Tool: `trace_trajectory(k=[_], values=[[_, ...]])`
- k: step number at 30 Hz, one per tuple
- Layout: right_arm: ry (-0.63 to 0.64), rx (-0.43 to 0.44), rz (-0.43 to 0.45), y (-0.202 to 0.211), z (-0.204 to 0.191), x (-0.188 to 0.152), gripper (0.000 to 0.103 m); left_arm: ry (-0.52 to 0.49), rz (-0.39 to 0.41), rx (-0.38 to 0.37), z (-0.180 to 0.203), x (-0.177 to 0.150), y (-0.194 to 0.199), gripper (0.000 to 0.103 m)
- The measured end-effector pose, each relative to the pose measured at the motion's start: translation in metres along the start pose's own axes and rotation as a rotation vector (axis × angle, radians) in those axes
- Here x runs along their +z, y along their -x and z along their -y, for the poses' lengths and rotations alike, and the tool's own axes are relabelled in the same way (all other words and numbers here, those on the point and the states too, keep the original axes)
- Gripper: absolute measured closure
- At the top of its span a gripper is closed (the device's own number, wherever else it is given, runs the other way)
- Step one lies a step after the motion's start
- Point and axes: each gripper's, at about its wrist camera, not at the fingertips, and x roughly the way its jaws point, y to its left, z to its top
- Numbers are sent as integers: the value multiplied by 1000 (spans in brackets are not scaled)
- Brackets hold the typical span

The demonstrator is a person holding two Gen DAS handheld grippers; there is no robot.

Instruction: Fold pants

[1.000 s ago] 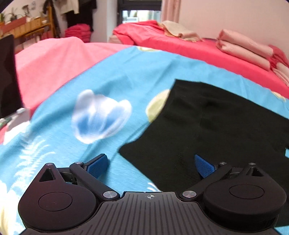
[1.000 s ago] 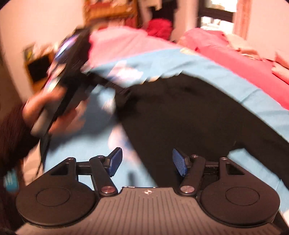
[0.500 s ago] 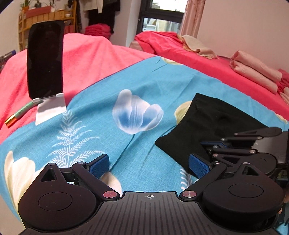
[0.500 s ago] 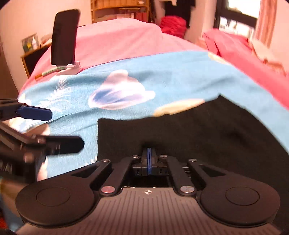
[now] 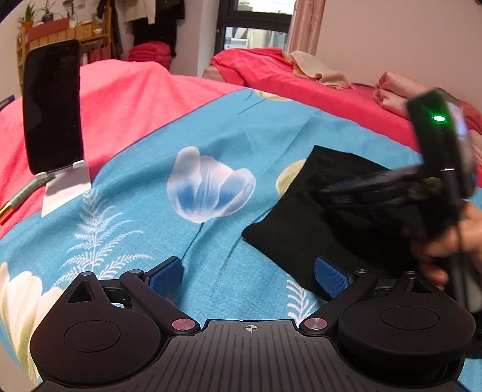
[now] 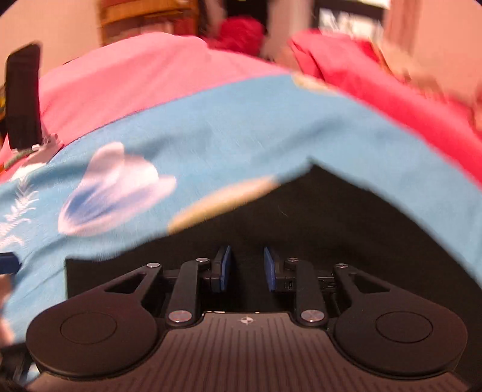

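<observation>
Your left gripper (image 5: 248, 276) hovers with jaws wide over the blue sheet (image 5: 211, 129), nothing between them. Your right gripper (image 6: 247, 268), jaws narrowly parted and empty, sits over the black pants (image 6: 346, 229) lying flat there. Farther left, a phone (image 5: 52, 105) stands propped.

A home bedroom: bed (image 5: 144, 90), floral sheet (image 5: 241, 135), hanging clothes (image 5: 150, 15).

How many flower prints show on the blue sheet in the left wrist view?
3: a white-and-blue tulip at centre, a cream flower at the lower left edge, a pale yellow one partly under the black pants. More may be hidden.
</observation>
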Motion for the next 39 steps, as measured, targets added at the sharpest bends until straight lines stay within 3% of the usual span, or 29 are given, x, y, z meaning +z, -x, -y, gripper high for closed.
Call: trace_trajectory(k=[3,6,7,8,10,13,18,21,24,27,28,29,30,31,32,34,37,38,39], values=[[-39,9,-21,0,4,6,73,-21,0,-18,6,7,2,0],[-98,58,-16,31,23,2,49,-65,26,-31,17,17,6,0],[-133,53,7,46,34,-3,35,-76,31,-39,22,20,6,0],[-179,28,18,60,44,-5,30,-86,34,-46,27,23,6,0],[-279,-50,-7,69,65,-15,29,-107,29,-61,38,28,3,0],[-312,-94,-174,40,87,-38,27,-160,-2,-81,62,38,-8,0],[-406,-33,8,114,123,-53,27,-224,-59,-122,98,63,-27,0],[-429,-125,114,165,158,-76,16,-210,-87,-171,124,81,-50,0],[-507,-222,136,194,204,-117,16,-188,-120,-212,153,90,-84,0],[-718,-318,60,214,260,-175,16,-158,-215,-236,169,84,-135,0],[-787,-345,27,222,275,-194,27,-144,-263,-212,169,77,-155,0],[-814,-308,75,241,286,-215,39,-173,-210,-226,171,71,-156,0],[-850,-271,125,262,296,-231,38,-215,-162,-212,175,67,-152,0],[-901,-286,180,286,305,-247,22,-239,-168,-175,177,63,-155,0],[-942,-359,234,308,311,-260,8,-246,-164,-163,177,60,-157,0],[-1024,-557,299,347,327,-290,10,-243,-142,-171,176,56,-157,0],[-1293,-818,244,372,360,-340,10,-236,-133,-174,176,54,-159,0],[-1376,-847,221,370,370,-353,13,-234,-130,-174,174,51,-157,0],[-1390,-839,263,371,375,-364,9,-236,-127,-171,175,50,-157,0]])
